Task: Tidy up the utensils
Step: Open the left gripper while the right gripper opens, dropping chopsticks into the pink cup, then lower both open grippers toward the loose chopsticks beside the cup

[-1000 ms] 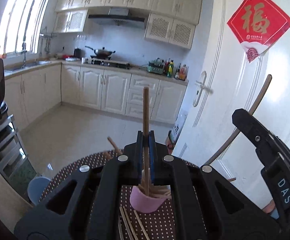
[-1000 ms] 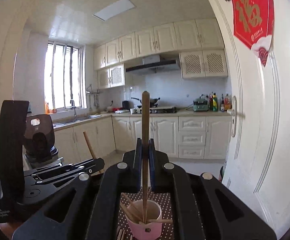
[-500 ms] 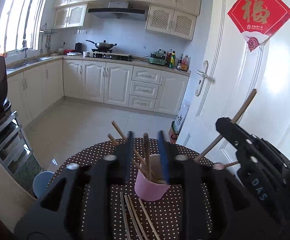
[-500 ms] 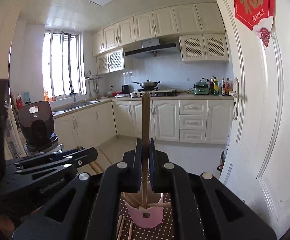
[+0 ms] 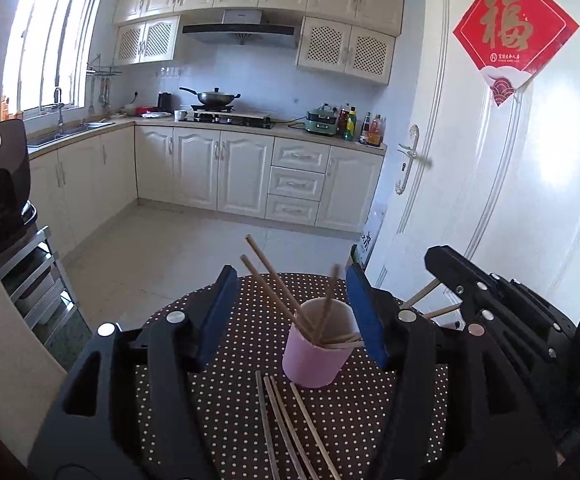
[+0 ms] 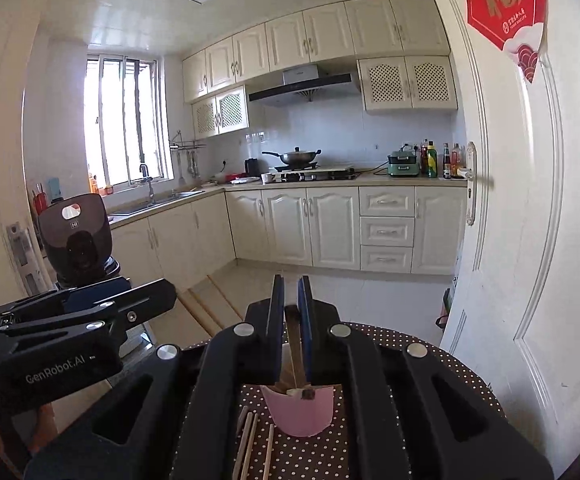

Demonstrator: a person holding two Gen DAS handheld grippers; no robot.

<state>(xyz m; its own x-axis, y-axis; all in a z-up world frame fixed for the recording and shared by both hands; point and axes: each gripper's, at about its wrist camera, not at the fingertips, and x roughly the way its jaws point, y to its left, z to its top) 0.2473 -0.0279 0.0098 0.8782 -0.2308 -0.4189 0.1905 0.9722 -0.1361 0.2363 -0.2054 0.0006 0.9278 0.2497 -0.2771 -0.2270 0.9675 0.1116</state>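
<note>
Left gripper (image 5: 290, 312), jaws just opened and empty, flanks the pink cup (image 5: 317, 348); its chopsticks (image 5: 277, 284) lean up-left. Right gripper (image 6: 291, 312) pinches a near-upright chopstick (image 6: 294, 344).

My left wrist camera looked forward and slightly down along its tongs (image 5: 290, 316), close above the dotted counter (image 5: 249, 344). My right wrist camera sat just beside it, facing likewise. Both views shared the pink cup (image 5: 316, 350) (image 6: 300, 410) and the kitchen beyond.

Loose chopsticks (image 5: 285, 420) lie on the surface (image 5: 370, 420) before the pink cup (image 5: 316, 354); leaning sticks crowd its mouth, the right gripper (image 5: 442, 258) blocks its right side
</note>
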